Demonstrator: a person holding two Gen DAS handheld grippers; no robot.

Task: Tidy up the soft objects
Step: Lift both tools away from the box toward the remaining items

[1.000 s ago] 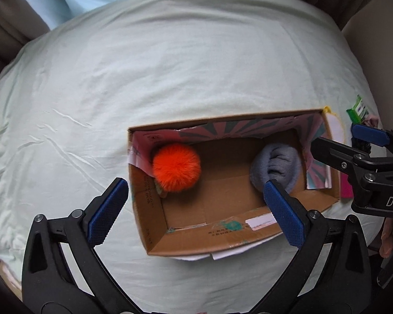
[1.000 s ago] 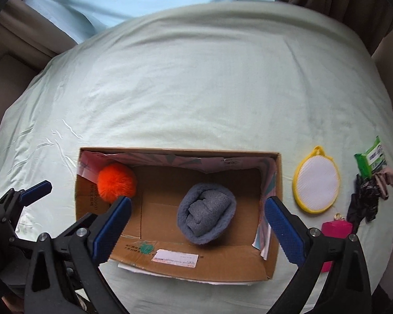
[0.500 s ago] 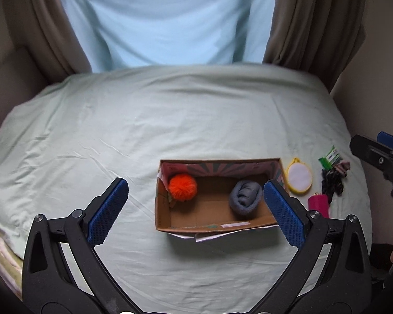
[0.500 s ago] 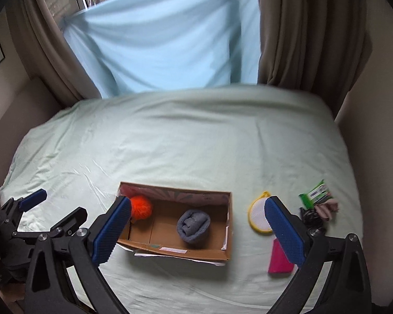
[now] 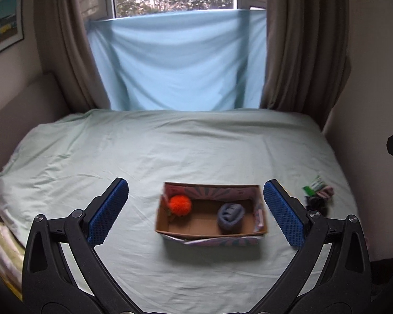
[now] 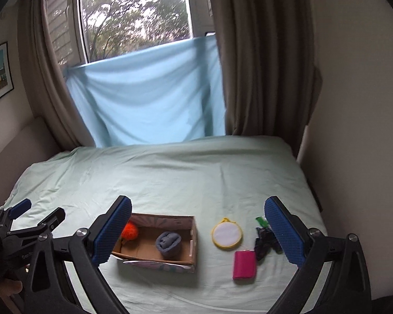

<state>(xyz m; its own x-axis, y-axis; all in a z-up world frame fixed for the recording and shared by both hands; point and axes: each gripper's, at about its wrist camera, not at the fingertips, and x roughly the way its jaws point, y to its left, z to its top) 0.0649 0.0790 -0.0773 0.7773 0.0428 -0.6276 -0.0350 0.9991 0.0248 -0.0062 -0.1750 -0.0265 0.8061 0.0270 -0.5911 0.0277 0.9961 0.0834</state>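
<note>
Left of the cardboard box (image 6: 157,243) hangs my left gripper (image 5: 194,214), released and holding nothing. Inside the box sit the orange pom-pom (image 6: 129,230) at its left end and the rolled grey sock (image 6: 168,244) toward its right. Right of the box lie the round pad (image 6: 227,234), pink pouch (image 6: 244,264) and dark tangle (image 6: 266,243) — nearest my right gripper (image 6: 196,233), which hangs raised, tilted down, jaws wide, empty.
</note>
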